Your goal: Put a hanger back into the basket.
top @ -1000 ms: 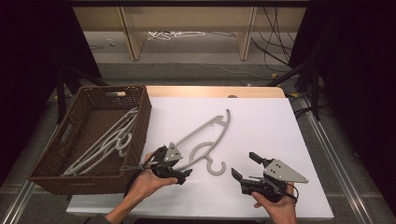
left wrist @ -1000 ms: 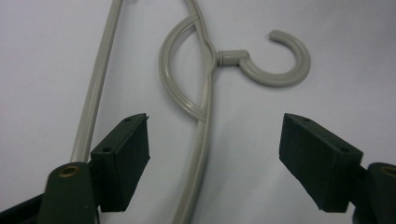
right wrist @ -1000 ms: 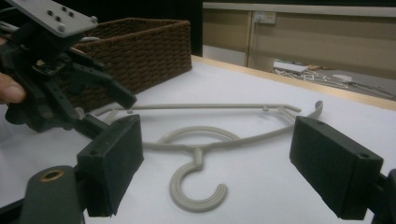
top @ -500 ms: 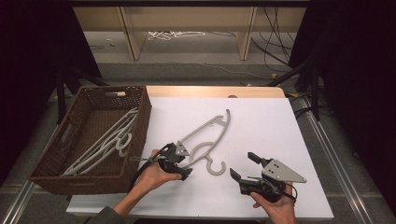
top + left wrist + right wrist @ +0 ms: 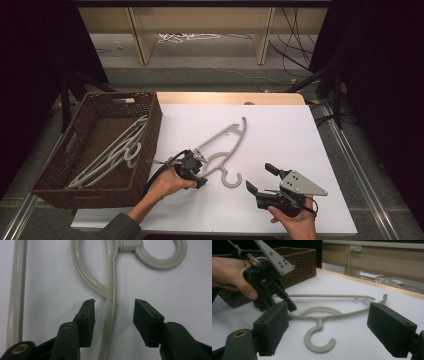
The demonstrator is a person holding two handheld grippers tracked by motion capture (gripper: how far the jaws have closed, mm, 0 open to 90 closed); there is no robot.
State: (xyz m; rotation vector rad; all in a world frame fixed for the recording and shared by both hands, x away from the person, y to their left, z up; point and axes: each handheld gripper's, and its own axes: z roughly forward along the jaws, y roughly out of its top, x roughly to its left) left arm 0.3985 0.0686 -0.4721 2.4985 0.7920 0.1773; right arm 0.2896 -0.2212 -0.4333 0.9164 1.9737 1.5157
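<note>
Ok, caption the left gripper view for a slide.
Left tongs straddle the grey plastic hanger's arm on the white table, closing, not yet gripping.

A lab or recording studio is showing here, not a home. Black curtains (image 5: 30, 75) are hanging on both sides of the tabletop (image 5: 280, 125), which is lying under a plain white sheet and sitting between metal rails (image 5: 360, 170). Stands (image 5: 65, 95) are rising beside it, loose cables (image 5: 295, 35) are trailing over the grey floor (image 5: 200, 65), and bare wooden shelving (image 5: 200, 20) with a wall socket (image 5: 355, 248) is standing behind.
</note>
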